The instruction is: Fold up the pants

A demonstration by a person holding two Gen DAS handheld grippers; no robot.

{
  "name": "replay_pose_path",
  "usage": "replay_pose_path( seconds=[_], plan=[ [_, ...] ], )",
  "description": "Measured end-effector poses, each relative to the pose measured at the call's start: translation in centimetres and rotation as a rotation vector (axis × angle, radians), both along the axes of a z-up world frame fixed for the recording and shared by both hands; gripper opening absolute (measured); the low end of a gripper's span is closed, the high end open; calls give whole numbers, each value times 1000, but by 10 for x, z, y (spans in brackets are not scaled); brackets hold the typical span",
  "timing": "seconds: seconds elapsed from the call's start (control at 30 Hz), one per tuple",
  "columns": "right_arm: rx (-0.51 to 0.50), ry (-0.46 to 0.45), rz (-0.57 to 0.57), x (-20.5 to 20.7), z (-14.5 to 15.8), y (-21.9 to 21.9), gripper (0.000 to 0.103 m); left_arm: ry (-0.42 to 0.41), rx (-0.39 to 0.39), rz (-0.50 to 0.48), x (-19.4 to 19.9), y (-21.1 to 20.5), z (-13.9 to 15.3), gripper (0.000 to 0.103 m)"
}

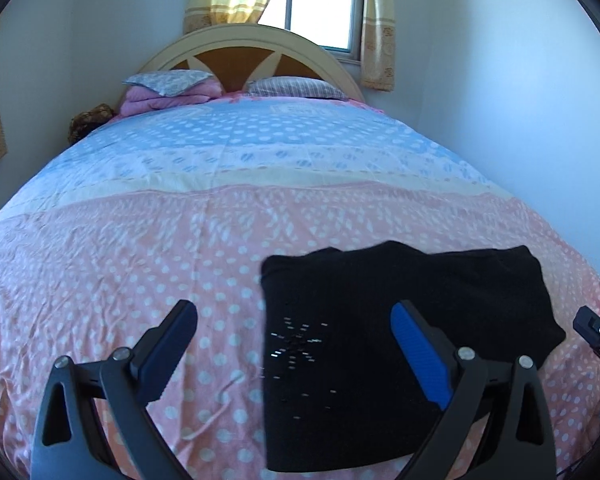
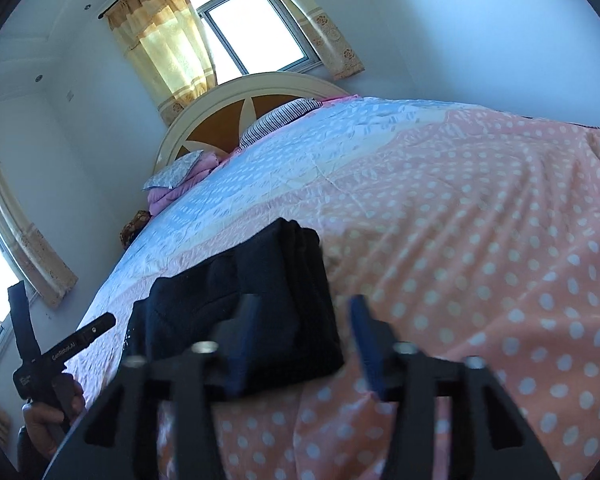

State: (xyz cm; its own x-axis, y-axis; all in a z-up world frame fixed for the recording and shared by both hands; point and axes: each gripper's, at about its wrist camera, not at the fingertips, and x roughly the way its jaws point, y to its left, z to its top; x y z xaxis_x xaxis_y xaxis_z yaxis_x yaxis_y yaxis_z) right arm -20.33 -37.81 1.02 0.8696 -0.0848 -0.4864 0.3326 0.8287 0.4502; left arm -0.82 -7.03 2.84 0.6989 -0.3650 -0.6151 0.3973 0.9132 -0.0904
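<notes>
Right wrist view: blurred right gripper (image 2: 300,332) and left gripper (image 1: 296,340) fingers spread, empty, above folded pants (image 1: 380,320).

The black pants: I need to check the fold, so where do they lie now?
The black pants lie folded on the pink dotted part of the bedspread near the foot of the bed, between the fingers of the open left hand-held gripper in the left wrist view.

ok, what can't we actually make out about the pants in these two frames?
- Left wrist: near edge of the black pants cut off by the frame bottom and the left gripper.
- Right wrist: right gripper is motion-blurred and hides the near pants edge.
- Number of folded layers: unclear in both.
</notes>
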Motion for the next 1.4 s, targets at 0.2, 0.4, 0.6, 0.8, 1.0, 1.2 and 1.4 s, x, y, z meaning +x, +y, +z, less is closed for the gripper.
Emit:
replay_pose_path(
  seconds=[0.2, 0.4, 0.6, 0.8, 1.0, 1.2, 1.4],
  plan=[
    [-103, 30, 116, 14, 4, 28, 59, 18, 45, -50, -6, -20, -14, 100],
    [-178, 180, 142, 45, -11, 42, 43, 59, 57, -50, -6, -26, -22, 100],
    [32, 156, 207, 39, -17, 20, 16, 54, 58, -39, -7, -25, -19, 100],
    [128, 197, 185, 32, -28, -1, 14, 28, 78, -30, -8, -21, -17, 100],
    [143, 180, 200, 30, -24, -7, 17, 66, 94, 9, -2, -8, -29, 100],
    [-216, 79, -32, 2, 27, 11, 24, 16, 69, 83, 1, 22, -23, 100],
    [-279, 50, 241, 56, 30, 71, 24, 21, 63, 51, 6, 12, -25, 100]
  ],
)
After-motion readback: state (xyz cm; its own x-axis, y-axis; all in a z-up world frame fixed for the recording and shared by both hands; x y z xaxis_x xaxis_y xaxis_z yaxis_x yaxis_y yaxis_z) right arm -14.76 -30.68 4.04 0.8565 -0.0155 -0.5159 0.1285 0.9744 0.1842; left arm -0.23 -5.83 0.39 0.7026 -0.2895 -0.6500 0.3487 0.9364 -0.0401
